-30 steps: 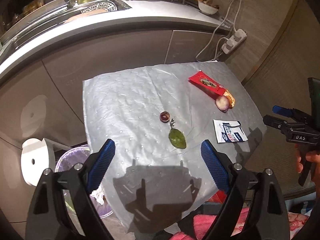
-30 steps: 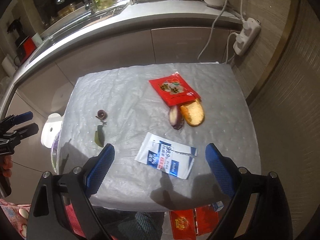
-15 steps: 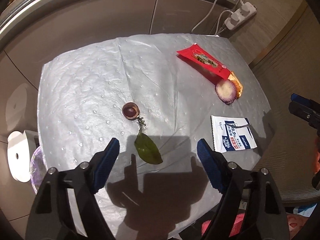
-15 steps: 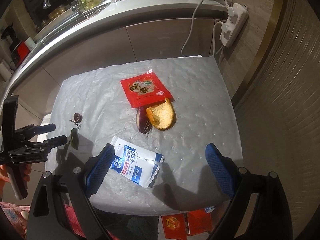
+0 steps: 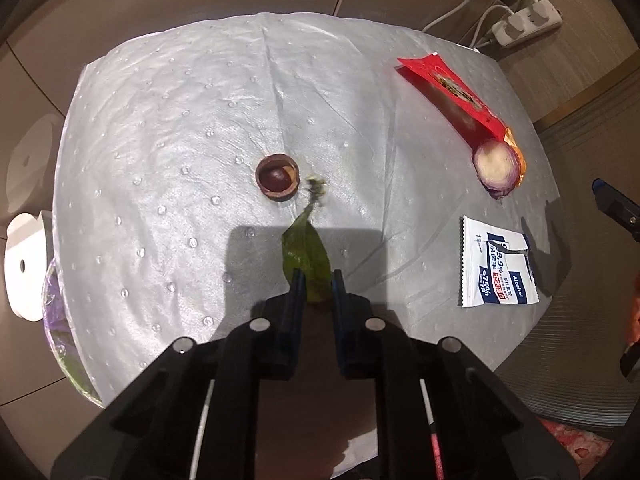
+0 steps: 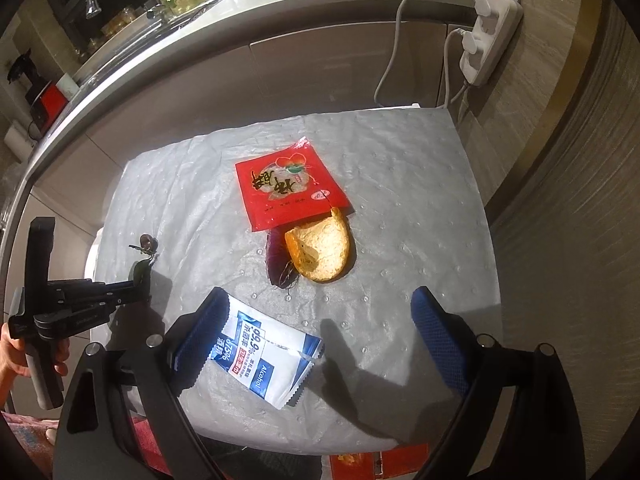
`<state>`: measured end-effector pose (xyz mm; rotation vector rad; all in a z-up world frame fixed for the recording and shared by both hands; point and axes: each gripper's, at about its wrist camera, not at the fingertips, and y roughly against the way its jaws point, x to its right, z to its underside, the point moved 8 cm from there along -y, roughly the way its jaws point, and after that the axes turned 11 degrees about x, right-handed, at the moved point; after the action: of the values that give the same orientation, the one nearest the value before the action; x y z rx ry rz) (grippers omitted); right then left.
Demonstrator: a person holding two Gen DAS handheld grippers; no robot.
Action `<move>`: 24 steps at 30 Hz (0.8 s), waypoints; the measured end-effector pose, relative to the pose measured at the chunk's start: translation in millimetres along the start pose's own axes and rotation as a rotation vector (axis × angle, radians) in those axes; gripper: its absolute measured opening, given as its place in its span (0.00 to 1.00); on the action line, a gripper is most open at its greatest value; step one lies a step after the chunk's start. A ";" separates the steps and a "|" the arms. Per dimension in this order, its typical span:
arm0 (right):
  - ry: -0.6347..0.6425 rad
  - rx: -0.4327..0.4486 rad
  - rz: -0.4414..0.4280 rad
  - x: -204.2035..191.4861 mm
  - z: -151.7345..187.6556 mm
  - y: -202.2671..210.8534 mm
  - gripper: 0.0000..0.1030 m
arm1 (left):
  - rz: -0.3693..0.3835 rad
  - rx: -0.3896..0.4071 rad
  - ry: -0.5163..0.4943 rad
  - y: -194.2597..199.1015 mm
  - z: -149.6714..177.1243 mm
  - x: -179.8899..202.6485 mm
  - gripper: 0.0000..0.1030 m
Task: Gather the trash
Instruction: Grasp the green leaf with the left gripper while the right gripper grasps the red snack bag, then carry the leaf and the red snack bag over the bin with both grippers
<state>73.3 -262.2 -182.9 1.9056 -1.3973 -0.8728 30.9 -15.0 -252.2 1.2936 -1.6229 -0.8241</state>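
The left hand-held gripper [image 5: 315, 282] pointed steeply down at the tabletop [image 5: 168, 128], which was covered with a dimpled silvery sheet. Its jaws had just been closing and stood nearly together, with the near end of a green leaf [image 5: 306, 250] between the 2 fingertips; the pads appeared to pinch it. The leaf's stem ran away from the gripper toward a small dried tuft, just beside a round brown nut shell [image 5: 277, 177] lying open side up.

The right hand-held gripper [image 6: 320, 320] was spread wide above the near edge of the tabletop, holding nothing. Its left finger [image 6: 200, 328] overlapped the edge of a torn white and blue alcohol wipe packet [image 6: 266, 364], though contact could not be told. Farther back lay a red snack wrapper [image 6: 288, 188], with a slice of bread [image 6: 324, 250] and a piece of purple onion [image 6: 280, 264] touching each other at its near corner.

In the right wrist view, a hand [image 6: 16, 350] gripped the handle of the left tool at the tabletop's left side. A white power strip [image 6: 488, 36] hung on the wall behind.
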 end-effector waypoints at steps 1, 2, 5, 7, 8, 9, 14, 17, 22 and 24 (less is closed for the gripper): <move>0.012 -0.001 -0.004 -1.9 -2.6 -3.6 0.89 | 0.000 -0.001 0.000 0.3 -0.1 -0.4 0.07; 0.026 0.000 -0.011 -4.4 -5.7 -7.7 0.89 | -0.001 0.000 0.000 1.0 -0.8 -0.9 0.06; 0.075 -0.003 -0.040 -12.8 -16.9 -23.9 0.89 | 0.009 0.013 0.017 6.1 -3.2 -2.0 0.01; 0.111 -0.011 -0.057 -18.6 -25.3 -39.1 0.89 | 0.015 0.025 0.021 10.0 -5.3 -1.3 0.01; 0.127 -0.011 -0.064 -20.9 -30.5 -47.6 0.89 | 0.015 0.031 0.019 11.6 -6.5 -0.8 0.01; 0.140 -0.018 -0.071 -22.9 -35.3 -56.3 0.89 | 0.013 0.037 0.018 13.8 -6.8 -0.7 0.01; 0.187 -0.087 -0.121 -32.5 -50.1 -100.1 0.89 | 0.012 0.046 0.035 17.7 -9.4 -2.0 0.01; 0.232 -0.136 -0.123 -39.3 -47.5 -122.3 0.89 | 0.013 0.048 0.043 22.8 -9.6 -2.1 0.01; 0.354 -0.172 -0.099 -52.6 -36.8 -138.8 0.88 | 0.035 0.085 0.061 41.2 -15.6 0.0 0.01; 0.374 -0.185 -0.092 -53.0 -33.2 -142.3 0.62 | 0.038 0.097 0.064 46.5 -18.5 0.5 0.01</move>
<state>167.3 -171.8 -267.5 1.8829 -0.9802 -0.6211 29.7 -4.0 -203.4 1.3389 -1.6484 -0.6817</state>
